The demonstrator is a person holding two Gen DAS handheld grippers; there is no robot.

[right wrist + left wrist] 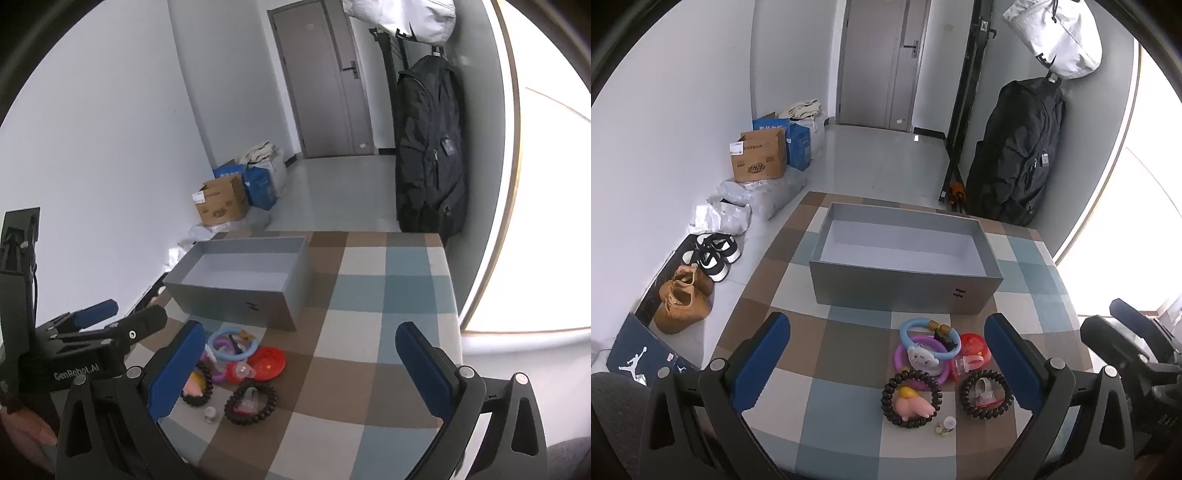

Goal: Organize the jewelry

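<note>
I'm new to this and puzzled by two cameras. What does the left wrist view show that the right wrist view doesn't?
Only the left view shows the shoes on the floor and the right gripper from outside. Only the right view shows the left gripper from outside. Both show the open grey box, the jewelry pile before it, the checked tablecloth and the door.

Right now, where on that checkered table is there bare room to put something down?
Free: the cloth right of the grey box out to the table edge, and the box's own inside. Crowded: the jewelry pile just in front of the box.
</note>
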